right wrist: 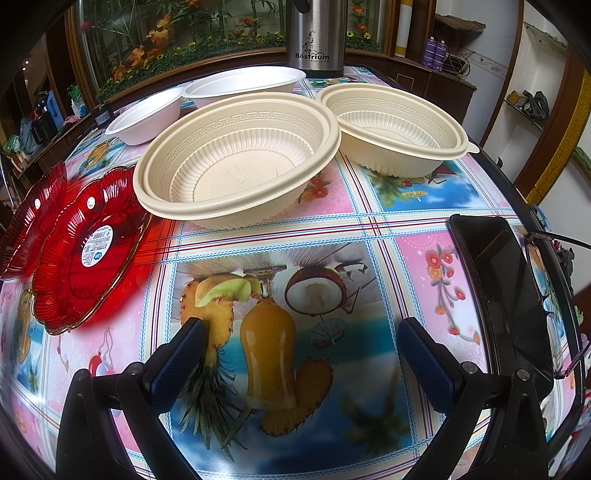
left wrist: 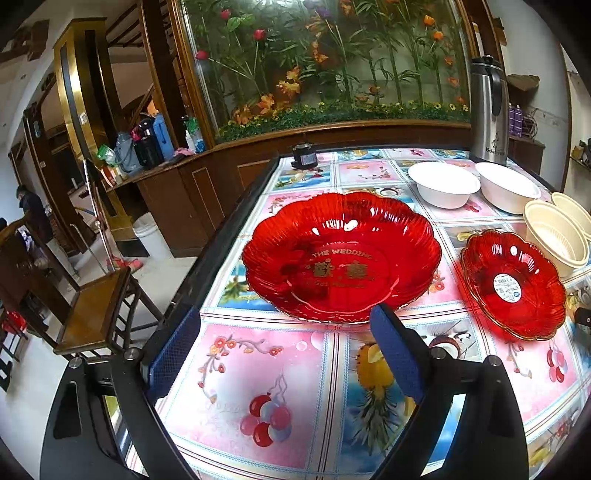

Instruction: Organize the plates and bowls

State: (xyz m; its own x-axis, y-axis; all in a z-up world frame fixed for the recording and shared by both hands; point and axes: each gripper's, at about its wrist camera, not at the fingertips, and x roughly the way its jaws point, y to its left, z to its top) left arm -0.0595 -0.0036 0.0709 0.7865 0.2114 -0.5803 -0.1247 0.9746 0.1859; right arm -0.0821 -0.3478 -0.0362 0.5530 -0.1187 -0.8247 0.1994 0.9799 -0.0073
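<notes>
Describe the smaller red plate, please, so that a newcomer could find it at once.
Start at the tall steel flask on the fruit-print tablecloth, then come forward past the cream ribbed bowls. Beside them lies the smaller scalloped red plate, which alone carries a white sticker.

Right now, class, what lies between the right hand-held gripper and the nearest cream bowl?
Only bare tablecloth, seen in the right wrist view, separates the open right hand-held gripper from the cream bowl.

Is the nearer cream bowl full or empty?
Empty. In the right wrist view the nearer cream bowl shows its bare ribbed wall and flat bottom, with nothing inside.
</notes>
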